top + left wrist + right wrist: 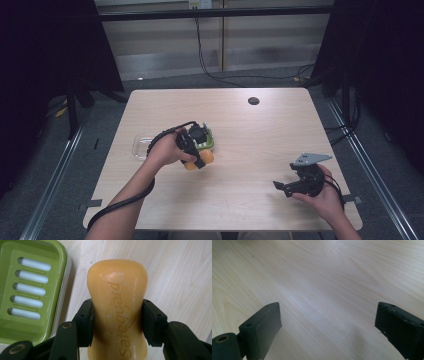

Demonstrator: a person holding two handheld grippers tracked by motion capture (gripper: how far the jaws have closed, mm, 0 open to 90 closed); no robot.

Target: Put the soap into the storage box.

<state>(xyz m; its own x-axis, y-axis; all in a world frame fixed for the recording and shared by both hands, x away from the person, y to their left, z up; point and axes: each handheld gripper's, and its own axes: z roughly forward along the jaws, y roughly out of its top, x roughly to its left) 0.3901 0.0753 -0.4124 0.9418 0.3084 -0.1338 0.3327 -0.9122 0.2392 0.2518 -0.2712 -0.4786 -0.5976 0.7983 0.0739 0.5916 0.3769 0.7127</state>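
Observation:
An orange bar of soap [117, 307] with raised lettering sits between the jaws of my left gripper [117, 322], both pads pressed against its narrow waist. In the high view the left gripper [197, 152] holds the soap [206, 159] just off the near right corner of a green slotted soap dish [210, 142]. The dish [30, 290] lies to the soap's left, its slotted insert bare. My right gripper [281, 187] rests low over the table at the near right, jaws wide apart; in its own view the right gripper [328, 322] has only bare wood between the jaws.
A clear plastic lid or tray [142, 145] lies left of the dish, partly behind my left hand. A small dark round disc [253, 101] sits near the table's far edge. The wooden table [240, 150] has dark curtains on both sides and cables behind it.

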